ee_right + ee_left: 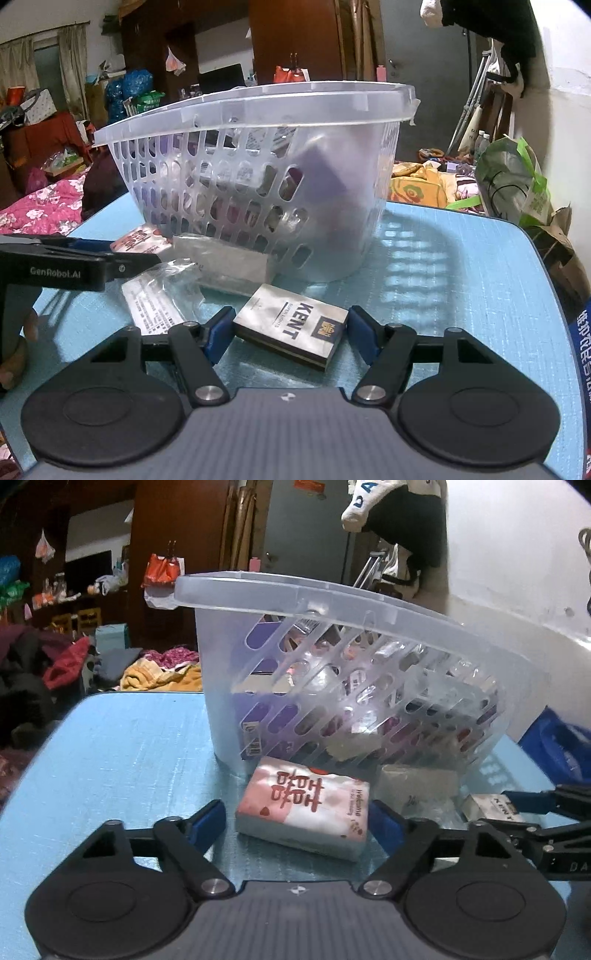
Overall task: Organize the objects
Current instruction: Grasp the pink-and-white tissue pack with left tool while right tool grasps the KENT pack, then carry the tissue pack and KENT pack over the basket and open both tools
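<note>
Left gripper (297,821): spread wide, blue pads flanking a pink-and-white tissue pack (303,814) printed with red characters; no contact on either side.
Right gripper (290,334): spread open around a silver KENT cigarette box (291,330), pads just beside its edges, contact unclear.
Basket: translucent white slotted plastic basket (369,602) on the light-blue tabletop (122,760), holding purple and mixed items.
Between the packs: flat silver packet (225,264) and crinkled clear wrapper (162,291), lying just in front of the basket.
</note>
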`<control>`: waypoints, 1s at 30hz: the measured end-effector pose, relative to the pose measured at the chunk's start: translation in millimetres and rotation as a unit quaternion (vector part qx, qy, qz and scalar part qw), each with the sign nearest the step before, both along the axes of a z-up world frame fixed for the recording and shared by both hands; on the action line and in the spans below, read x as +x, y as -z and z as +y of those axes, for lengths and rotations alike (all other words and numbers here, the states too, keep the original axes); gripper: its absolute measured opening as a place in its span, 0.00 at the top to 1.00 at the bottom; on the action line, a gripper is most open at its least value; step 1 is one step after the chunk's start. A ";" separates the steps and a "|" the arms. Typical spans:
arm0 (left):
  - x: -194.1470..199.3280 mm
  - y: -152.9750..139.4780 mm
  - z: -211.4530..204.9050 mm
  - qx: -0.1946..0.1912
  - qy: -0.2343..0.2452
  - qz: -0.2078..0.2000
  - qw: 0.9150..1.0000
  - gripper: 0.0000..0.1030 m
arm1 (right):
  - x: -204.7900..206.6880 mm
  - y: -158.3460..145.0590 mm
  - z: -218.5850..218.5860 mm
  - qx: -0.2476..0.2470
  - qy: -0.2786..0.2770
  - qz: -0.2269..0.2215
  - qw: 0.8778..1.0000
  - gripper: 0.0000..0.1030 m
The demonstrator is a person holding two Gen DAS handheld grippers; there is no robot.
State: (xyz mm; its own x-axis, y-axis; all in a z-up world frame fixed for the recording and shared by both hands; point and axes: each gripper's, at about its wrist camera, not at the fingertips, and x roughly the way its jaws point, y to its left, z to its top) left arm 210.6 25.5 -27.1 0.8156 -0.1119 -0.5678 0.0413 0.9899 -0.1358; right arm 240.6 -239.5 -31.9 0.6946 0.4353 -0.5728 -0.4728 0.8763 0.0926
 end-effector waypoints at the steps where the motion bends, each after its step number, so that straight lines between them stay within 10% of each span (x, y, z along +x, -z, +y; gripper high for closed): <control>1: -1.0 0.0 -0.2 0.000 0.001 -0.002 1.000 0.24 | -0.2 -0.2 0.3 0.000 0.001 0.000 1.000 0.33; 22: -27.4 -11.4 9.6 -0.022 -0.006 -0.094 0.995 0.25 | -10.9 -6.0 -1.4 0.008 -0.001 -0.043 0.999 0.33; 30: -77.4 -49.3 20.7 -0.052 -0.002 -0.190 0.980 0.25 | -46.5 -43.0 -34.6 0.096 -0.016 -0.115 0.989 0.33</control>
